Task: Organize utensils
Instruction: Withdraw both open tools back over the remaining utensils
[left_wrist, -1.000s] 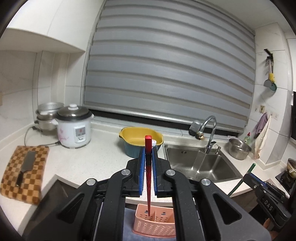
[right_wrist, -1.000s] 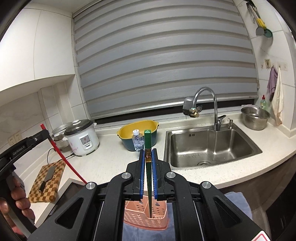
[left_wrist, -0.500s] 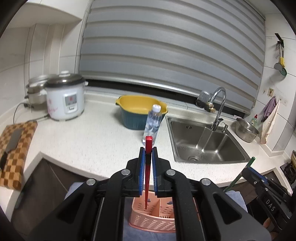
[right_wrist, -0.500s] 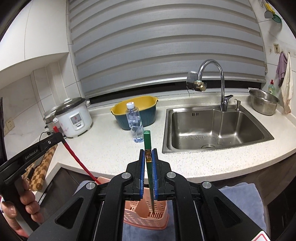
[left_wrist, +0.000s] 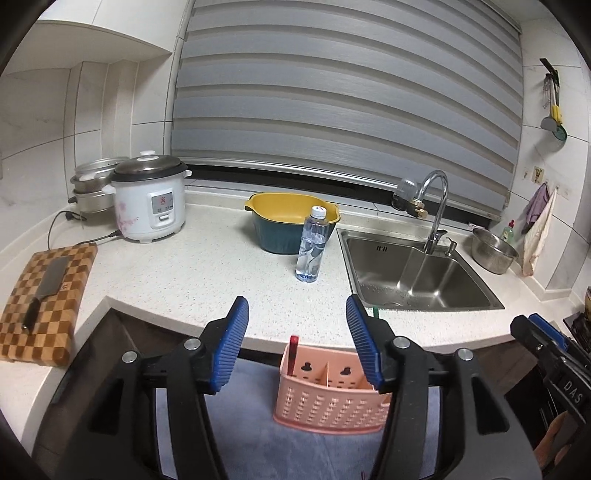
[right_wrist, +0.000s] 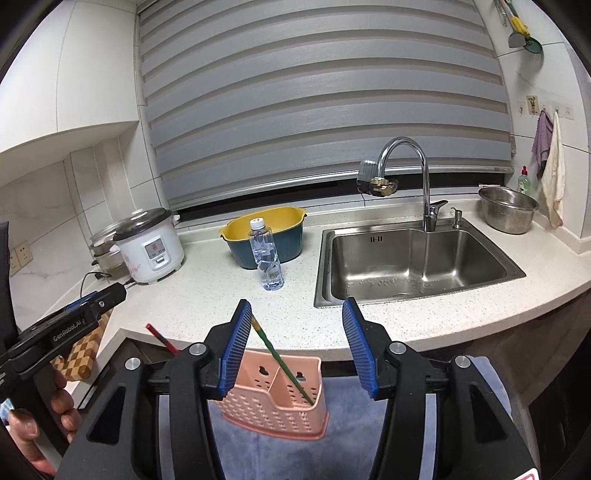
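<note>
A pink slotted utensil basket (left_wrist: 328, 397) with two compartments stands on a blue-grey cloth (left_wrist: 258, 424) below the counter edge; it also shows in the right wrist view (right_wrist: 275, 400). A red chopstick (left_wrist: 293, 352) stands in its left compartment, its top showing in the right wrist view (right_wrist: 160, 336). A green chopstick (right_wrist: 282, 363) leans in the right compartment, its top showing in the left wrist view (left_wrist: 375, 311). My left gripper (left_wrist: 297, 345) is open and empty above the basket. My right gripper (right_wrist: 297, 347) is open and empty above it too.
The white speckled counter (left_wrist: 192, 273) holds a water bottle (left_wrist: 312, 249), a yellow and teal basin (left_wrist: 290, 225), a rice cooker (left_wrist: 147, 199) and a checkered board with a cleaver (left_wrist: 44, 291). A steel sink (left_wrist: 417, 277) with a tap lies right, with a metal bowl (left_wrist: 495, 254) beyond it.
Both grippers have opened and let go of their chopsticks. The red one now stands in the left compartment, the green one leans in the right.
</note>
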